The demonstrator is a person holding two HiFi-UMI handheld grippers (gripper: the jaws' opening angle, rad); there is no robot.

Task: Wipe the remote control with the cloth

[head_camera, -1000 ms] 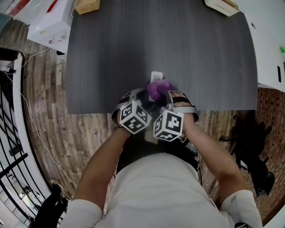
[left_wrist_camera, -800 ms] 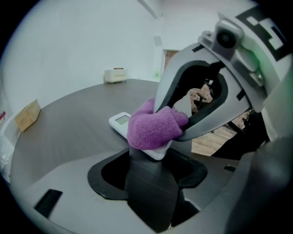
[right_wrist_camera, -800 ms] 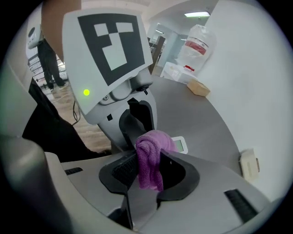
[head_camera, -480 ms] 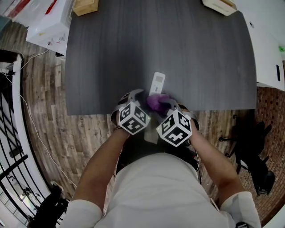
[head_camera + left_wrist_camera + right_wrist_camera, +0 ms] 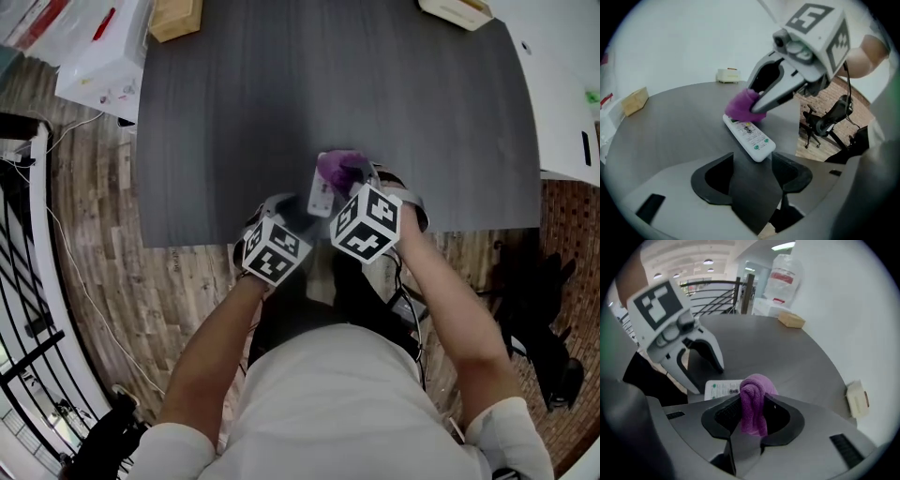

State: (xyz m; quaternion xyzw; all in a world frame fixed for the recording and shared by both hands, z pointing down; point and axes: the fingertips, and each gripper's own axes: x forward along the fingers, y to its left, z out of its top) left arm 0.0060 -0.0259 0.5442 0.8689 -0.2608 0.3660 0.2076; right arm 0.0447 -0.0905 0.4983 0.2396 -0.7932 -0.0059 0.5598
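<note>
at the near edge of the tabletop — left tongs spread wide, pinching nothing. the near end of the remote control lies just ahead of their tips; neither jaw seems to press it.

remote: white, slim, flat on the dark grey top, button face up, green keys at the near end, smaller coloured keys farther along.

just beyond, right tongs pinch the cloth — a bunched purple wad that rests on the remote's far end, touching it.

judgement: wiping looks under way, roughly mid-stroke. the far end is under the cloth and the near half lies bare. sides and underside are probably left to do.

farther back, a wooden block and a pale box sit by the far edge, well apart from the work.
</note>
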